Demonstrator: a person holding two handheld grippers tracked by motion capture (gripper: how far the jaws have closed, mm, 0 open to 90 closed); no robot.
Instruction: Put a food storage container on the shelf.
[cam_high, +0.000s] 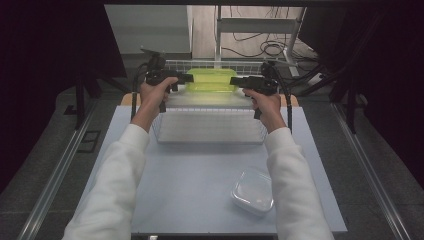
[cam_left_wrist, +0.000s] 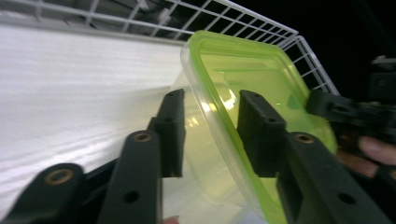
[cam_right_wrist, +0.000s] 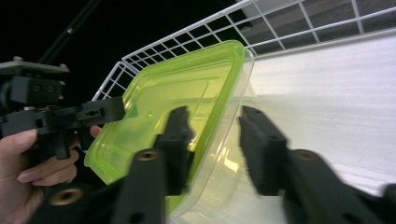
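Green-lidded clear container (cam_high: 211, 80) lies lengthwise between both grippers, inside the wire basket (cam_high: 210, 137). Left gripper (cam_left_wrist: 210, 135) and right gripper (cam_right_wrist: 212, 149) straddle its opposite short ends, fingers apart, neither clamping.

Container (cam_high: 211, 80): clear plastic box w/ lime-green lid, lid on, tilted on edge at far end of wire basket (cam_high: 210, 131).
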